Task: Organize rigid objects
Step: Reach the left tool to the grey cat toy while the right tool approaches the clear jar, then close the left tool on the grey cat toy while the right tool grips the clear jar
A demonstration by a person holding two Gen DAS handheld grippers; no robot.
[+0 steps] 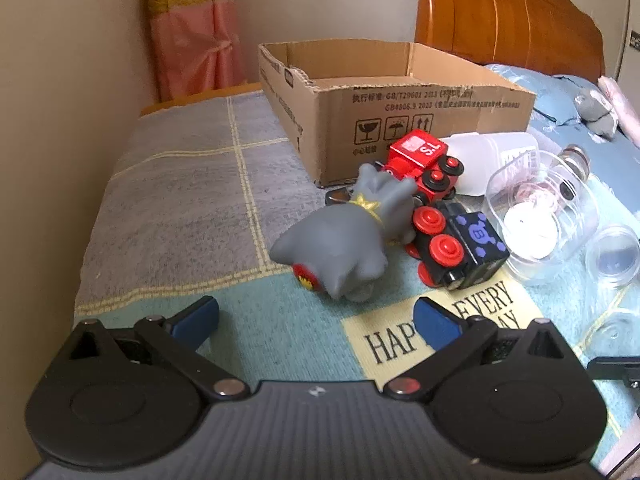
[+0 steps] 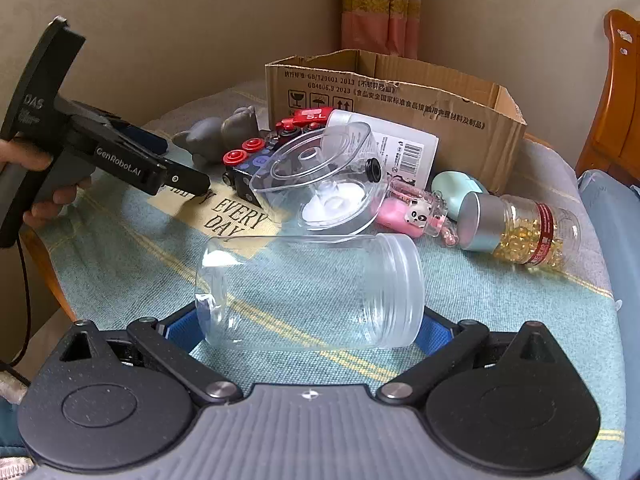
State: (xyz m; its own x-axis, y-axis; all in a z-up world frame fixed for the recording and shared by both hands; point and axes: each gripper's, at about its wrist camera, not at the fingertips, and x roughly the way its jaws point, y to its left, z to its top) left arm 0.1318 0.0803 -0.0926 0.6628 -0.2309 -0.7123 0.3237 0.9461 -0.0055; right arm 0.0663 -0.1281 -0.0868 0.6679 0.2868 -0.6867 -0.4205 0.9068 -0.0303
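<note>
The right gripper (image 2: 310, 328) is spread wide around a clear plastic jar (image 2: 310, 290) lying sideways, unclamped. The left gripper (image 1: 316, 318) gapes empty; a grey rubber figurine (image 1: 344, 240) lies just ahead, an open cardboard box (image 1: 400, 120) beyond.

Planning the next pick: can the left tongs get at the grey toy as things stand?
Probably yes. The left tongs are open and aimed at the grey toy, with only bare blanket between. The black toy train touches its right side and may crowd that finger.
</note>
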